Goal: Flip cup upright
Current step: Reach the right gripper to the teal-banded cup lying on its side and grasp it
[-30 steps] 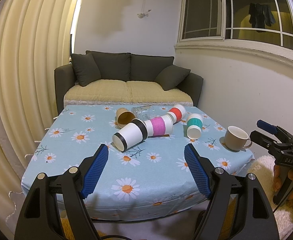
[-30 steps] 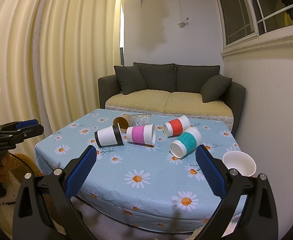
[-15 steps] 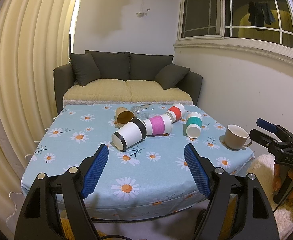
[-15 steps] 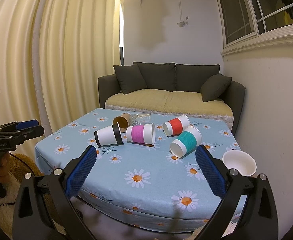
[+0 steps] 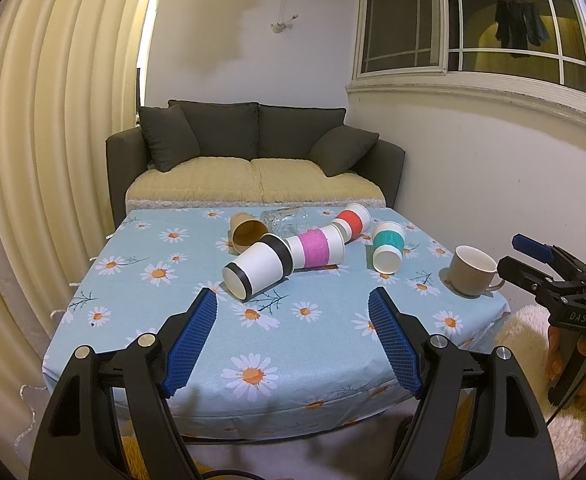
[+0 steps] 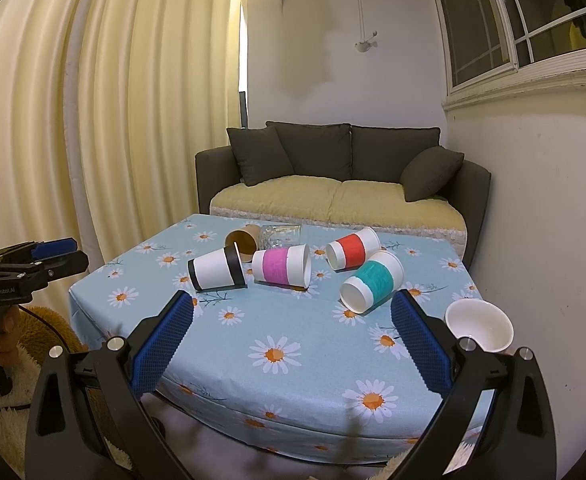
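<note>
Several paper cups lie on their sides on the daisy tablecloth: a black-banded cup (image 5: 259, 270) (image 6: 216, 270), a pink-banded cup (image 5: 315, 247) (image 6: 281, 266), a red-banded cup (image 5: 352, 222) (image 6: 353, 248), a teal-banded cup (image 5: 389, 247) (image 6: 373, 282) and a brown cup (image 5: 247, 232) (image 6: 243, 242). My left gripper (image 5: 293, 314) is open and empty, before the table's near edge. My right gripper (image 6: 293, 320) is open and empty, also short of the cups.
A beige mug (image 5: 473, 270) (image 6: 479, 326) stands upright at the table's right edge. A clear glass (image 5: 285, 218) lies behind the cups. A dark sofa (image 5: 253, 160) stands beyond the table (image 5: 141, 280); curtains hang left, a wall is right.
Both views have shifted very slightly; the cups and both open grippers stand as before.
</note>
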Demonstrator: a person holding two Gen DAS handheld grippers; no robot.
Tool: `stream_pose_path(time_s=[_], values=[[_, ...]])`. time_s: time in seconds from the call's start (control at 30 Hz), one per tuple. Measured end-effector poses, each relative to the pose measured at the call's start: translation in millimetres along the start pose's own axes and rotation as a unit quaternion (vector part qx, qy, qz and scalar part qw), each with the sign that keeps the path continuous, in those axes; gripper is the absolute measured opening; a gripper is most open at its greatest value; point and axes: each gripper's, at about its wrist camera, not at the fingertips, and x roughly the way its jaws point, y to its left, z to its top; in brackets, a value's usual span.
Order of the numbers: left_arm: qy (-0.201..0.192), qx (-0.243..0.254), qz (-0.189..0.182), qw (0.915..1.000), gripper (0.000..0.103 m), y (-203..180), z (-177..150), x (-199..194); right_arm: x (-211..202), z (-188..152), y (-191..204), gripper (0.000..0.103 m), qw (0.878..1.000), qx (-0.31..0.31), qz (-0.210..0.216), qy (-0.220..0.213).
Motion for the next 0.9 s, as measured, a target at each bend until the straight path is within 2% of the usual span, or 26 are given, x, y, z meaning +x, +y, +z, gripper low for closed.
stream_pose_path(time_s=[0.3, 0.57, 0.77, 0.83, 0.9], values=[[0.007, 0.003, -0.003, 1.0000, 0.077, 1, 0, 5, 8, 1, -7, 0.098, 1.000, 0.019, -0.001, 0.019], [0.025, 0.026, -0.013, 0.9992, 0.077, -4, 7, 22, 43, 5, -31, 0.098, 0.993, 0.080, -0.027, 0.086], [0.048, 0.049, -0.024, 0.9974, 0.077, -11, 24, 48, 71, 31, -44, 0.098, 0.989, 0.096, -0.053, 0.095], [0.053, 0.055, -0.035, 0.9965, 0.077, -14, 33, 58, 88, 43, -53, 0.098, 0.985, 0.121, -0.045, 0.116], [0.061, 0.060, -0.053, 0.9949, 0.077, -18, 39, 66, 109, 52, -64, 0.098, 0.978, 0.144, -0.019, 0.149]])
